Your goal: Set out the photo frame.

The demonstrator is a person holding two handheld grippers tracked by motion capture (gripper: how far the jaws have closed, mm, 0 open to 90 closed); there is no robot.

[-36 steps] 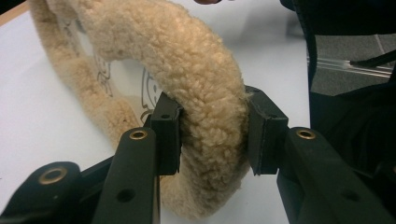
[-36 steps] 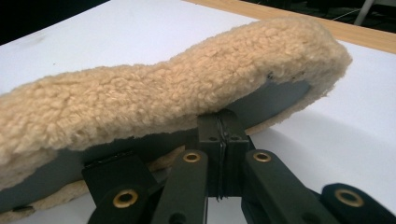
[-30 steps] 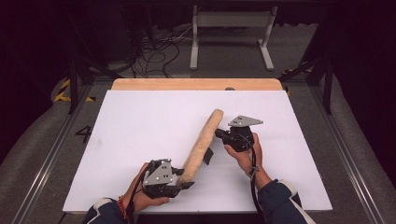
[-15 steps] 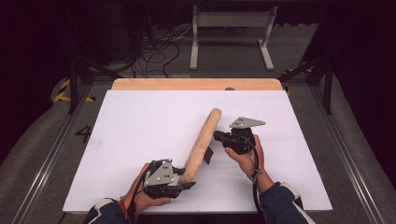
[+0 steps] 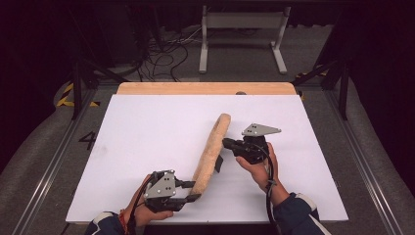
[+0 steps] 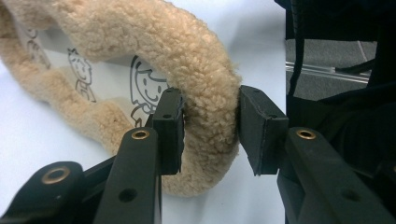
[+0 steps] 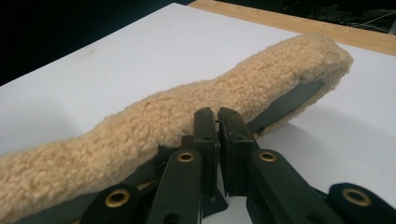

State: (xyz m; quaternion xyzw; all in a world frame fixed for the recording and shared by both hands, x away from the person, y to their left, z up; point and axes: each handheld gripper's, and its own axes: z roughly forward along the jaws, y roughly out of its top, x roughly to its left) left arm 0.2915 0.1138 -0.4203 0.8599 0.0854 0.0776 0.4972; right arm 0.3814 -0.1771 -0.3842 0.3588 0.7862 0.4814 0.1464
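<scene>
Both grippers unmoved, left gripper closing on fleece pad, right gripper pinching its edge

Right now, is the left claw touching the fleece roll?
Touching. The left gripper view shows the left claw with both pads pressed against the fleece roll.

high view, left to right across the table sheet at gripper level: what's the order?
left gripper at the near end of the fleece strap cover → the fleece strap cover slanting up and away → right gripper shut on its edge → bare white sheet.
</scene>
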